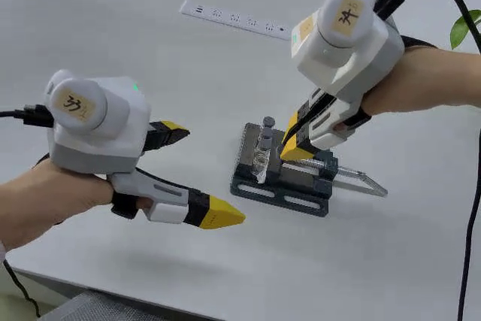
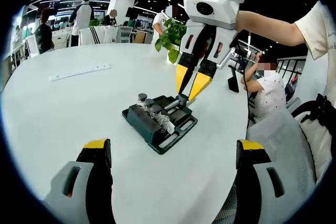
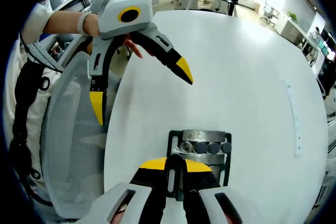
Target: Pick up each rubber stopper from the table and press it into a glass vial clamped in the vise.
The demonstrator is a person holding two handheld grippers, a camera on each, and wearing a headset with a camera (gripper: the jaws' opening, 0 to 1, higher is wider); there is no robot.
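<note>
Right claw [image 1: 290, 152] points steeply down over the vise [image 1: 282, 199]. Its jaws are drawn nearly together. In the right gripper view a dark piece sits between the yellow tips, most likely a rubber stopper [image 3: 175, 162] pinched there, though the grip itself is partly hidden.

Left claw [image 1: 199, 177] hangs above the bench [image 1: 150, 58], well apart from the vise. Its jaws are spread wide and hold nothing.

The vise stands mid-bench with its clamped vials upright in a short row. Three carry dark caps [image 3: 213, 147]. The end glass vial [image 1: 261, 160], on the person's side of the row, looks clear at the mouth and is probably the open one, but that cannot be confirmed.

Key relation: the row runs crosswise to the right claw's line of sight, and the open vial lies just ahead of its tips and slightly below. The vial's long axis is vertical, so the stopper would need to go in straight down. The right claw is much the nearer of the two.

Judgement: the stopper is being brought to the last open vial and is not yet seated. The risk is an off-axis push against thin glass.

A power strip [image 1: 237, 19] lies at the far side of the bench.
</note>
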